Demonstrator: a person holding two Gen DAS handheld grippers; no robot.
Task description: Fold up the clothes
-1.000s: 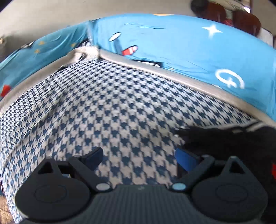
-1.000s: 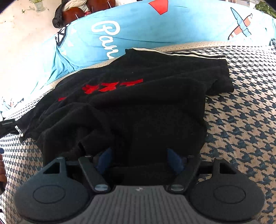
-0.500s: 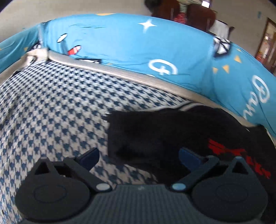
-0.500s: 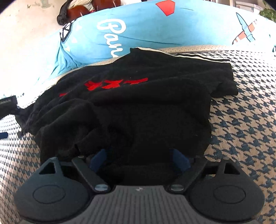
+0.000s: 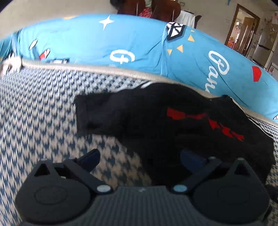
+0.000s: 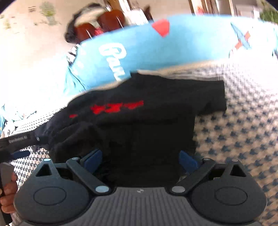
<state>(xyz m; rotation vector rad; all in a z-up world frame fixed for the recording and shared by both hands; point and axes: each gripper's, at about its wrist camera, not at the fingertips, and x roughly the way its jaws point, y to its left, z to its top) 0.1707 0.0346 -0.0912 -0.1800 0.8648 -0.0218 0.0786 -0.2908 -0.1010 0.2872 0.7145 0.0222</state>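
Note:
A black garment (image 5: 156,121) with red print (image 5: 199,120) lies crumpled on the blue-and-white houndstooth bed cover (image 5: 34,121). My left gripper (image 5: 140,157) hovers open at the garment's near left edge; only its right finger is over the black cloth. In the right wrist view the same garment (image 6: 147,121) fills the middle. My right gripper (image 6: 140,159) is over its near part with the jaws opening; cloth lies between them but the pads do not press it. A finger of the left gripper (image 6: 19,140) reaches the garment's left corner.
A bright blue printed quilt (image 5: 139,43) is heaped along the far side of the bed cover. Beyond it are brown chairs (image 5: 156,8) and a doorway (image 5: 243,26). A hand (image 6: 7,191) shows at the left edge of the right wrist view.
The left gripper's view has swung right, bringing the black garment from the edge to the middle. The right gripper's jaws have spread wider over the cloth and it has lifted slightly.

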